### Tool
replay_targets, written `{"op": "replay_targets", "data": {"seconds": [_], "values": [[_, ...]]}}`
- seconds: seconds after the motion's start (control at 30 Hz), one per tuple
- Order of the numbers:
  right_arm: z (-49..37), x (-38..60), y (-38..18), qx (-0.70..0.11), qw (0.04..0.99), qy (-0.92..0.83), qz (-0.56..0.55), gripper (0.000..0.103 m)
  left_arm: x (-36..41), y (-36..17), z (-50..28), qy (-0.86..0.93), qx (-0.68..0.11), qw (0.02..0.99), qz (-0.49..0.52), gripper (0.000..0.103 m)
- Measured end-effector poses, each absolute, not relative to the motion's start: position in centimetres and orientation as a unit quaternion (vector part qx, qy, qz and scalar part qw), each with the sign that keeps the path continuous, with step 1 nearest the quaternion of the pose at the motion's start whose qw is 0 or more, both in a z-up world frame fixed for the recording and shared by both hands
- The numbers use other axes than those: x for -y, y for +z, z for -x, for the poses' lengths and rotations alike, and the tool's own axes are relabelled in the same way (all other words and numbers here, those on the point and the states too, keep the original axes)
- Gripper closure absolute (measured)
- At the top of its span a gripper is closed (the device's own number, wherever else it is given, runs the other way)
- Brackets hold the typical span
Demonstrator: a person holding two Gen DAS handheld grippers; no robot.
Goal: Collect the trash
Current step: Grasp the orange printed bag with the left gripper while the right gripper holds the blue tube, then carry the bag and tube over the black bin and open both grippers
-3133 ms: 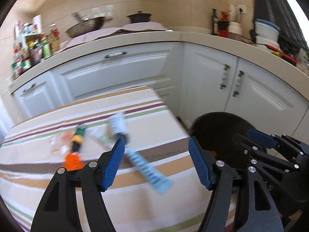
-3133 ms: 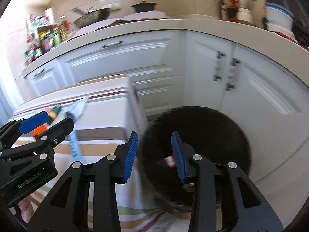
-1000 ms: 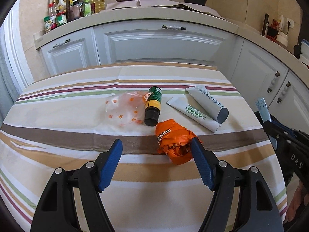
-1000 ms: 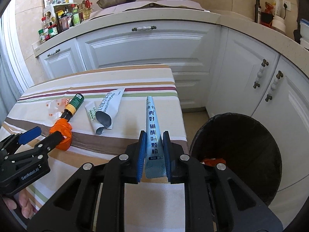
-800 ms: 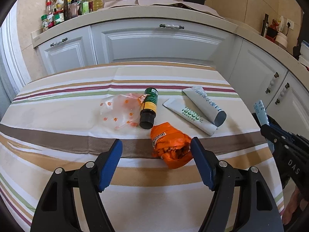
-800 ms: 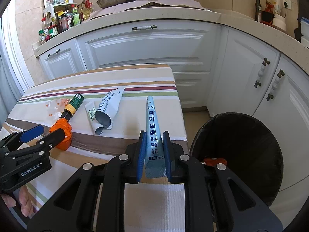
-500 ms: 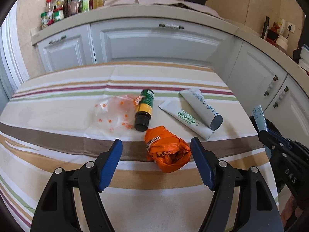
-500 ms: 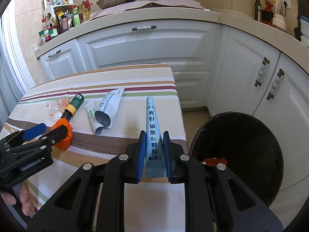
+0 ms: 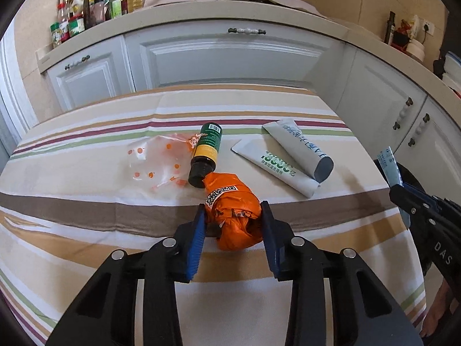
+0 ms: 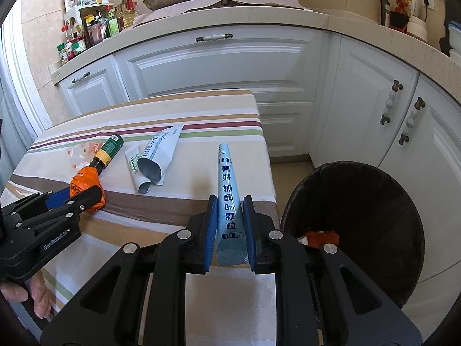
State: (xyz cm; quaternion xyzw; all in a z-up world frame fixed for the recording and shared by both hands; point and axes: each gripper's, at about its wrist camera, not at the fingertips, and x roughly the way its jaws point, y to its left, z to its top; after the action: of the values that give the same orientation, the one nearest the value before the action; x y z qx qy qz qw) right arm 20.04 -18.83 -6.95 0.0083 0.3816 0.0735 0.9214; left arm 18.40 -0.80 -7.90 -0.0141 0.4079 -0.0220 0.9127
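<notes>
My left gripper [image 9: 232,216] is shut on a crumpled orange wrapper [image 9: 233,204] lying on the striped tablecloth [image 9: 86,230]; it also shows in the right wrist view [image 10: 85,183]. My right gripper [image 10: 229,216] is shut on a light blue sachet [image 10: 229,190], held upright above the table's right edge, left of the black trash bin [image 10: 374,219]. A dark green bottle [image 9: 206,151], a clear orange-dotted bag [image 9: 152,161] and two grey-white pouches [image 9: 291,158] lie on the table.
White kitchen cabinets [image 10: 224,69] stand behind the table and to the right. The counter holds jars and bottles [image 10: 86,31], a pan and a pot. The bin holds orange trash [image 10: 319,238]. A white cloth [image 10: 230,302] lies under my right gripper.
My left gripper moved forward and closed on the orange wrapper. My right gripper has stayed still, holding the blue sachet.
</notes>
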Motion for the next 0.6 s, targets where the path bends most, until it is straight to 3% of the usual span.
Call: {"op": "replay_targets", "data": {"seconds": [0.6], "values": [[-16.1,19.3,-4.9,-0.356,0.932,0.068,-0.012,0.085,0.6,-4.3,-13.8,-0.018,-0.355,0.935,-0.003,0.067]]}}
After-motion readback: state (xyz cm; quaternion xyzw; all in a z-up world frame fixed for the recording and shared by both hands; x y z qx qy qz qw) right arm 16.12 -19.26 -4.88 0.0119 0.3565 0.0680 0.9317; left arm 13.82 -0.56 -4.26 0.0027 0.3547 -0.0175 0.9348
